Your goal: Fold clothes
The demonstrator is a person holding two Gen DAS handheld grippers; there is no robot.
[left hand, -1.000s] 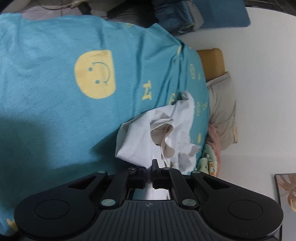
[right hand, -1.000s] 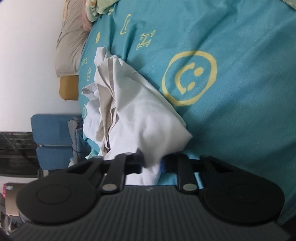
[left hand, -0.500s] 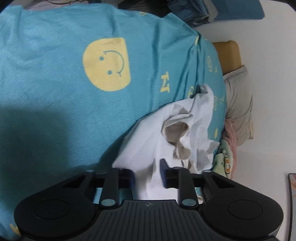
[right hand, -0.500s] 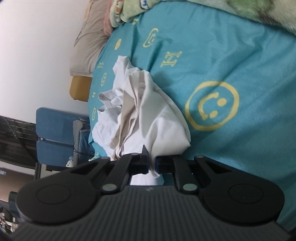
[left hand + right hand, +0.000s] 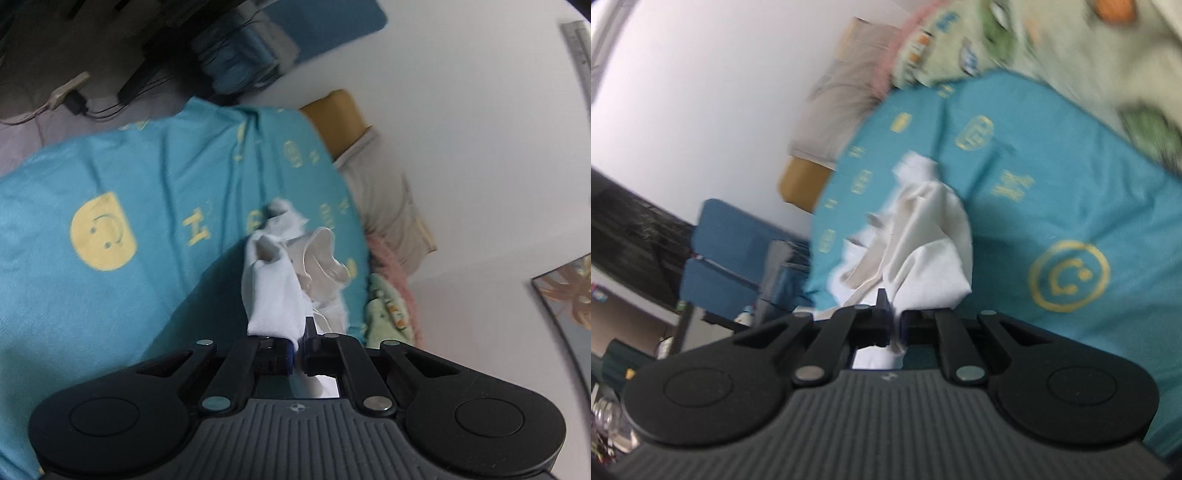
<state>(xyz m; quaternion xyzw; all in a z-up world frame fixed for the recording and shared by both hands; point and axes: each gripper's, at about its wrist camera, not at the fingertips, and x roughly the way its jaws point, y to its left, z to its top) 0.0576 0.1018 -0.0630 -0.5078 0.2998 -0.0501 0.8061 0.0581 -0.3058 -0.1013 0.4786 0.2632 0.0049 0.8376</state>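
1. White garment (image 5: 275, 291), crumpled, bunched into a ridge over the teal bedspread (image 5: 110, 314); near end raised off the spread, far end trailing toward the spread's rounded far edge.
2. Cream inner lining or second layer (image 5: 325, 258) exposed in the folds on the side of the garment nearer the pillows.
3. Left gripper (image 5: 300, 345): jaws drawn narrow, clamped on a hem of the white garment, cloth rising directly from between the pads.
4. Right gripper (image 5: 894, 325): jaws likewise nearly together, pinching another part of the white garment (image 5: 923, 251), a tongue of cloth hanging through below the pads.
5. Yellow smiley patch (image 5: 103, 232) printed on the bedspread, well apart from the garment; an outline smiley (image 5: 1069, 275) near the garment on its other side.
6. Beyond the garment at the spread's edge: grey pillow (image 5: 384, 206), tan headboard cushion (image 5: 336, 118), pink fleecy item (image 5: 391, 258).
7. Green patterned blanket (image 5: 1052, 48) bordering the spread, apart from the garment.
8. Blue chair (image 5: 727, 251) off the bed, past the garment's far end. Right view blurred; finer detail not legible.
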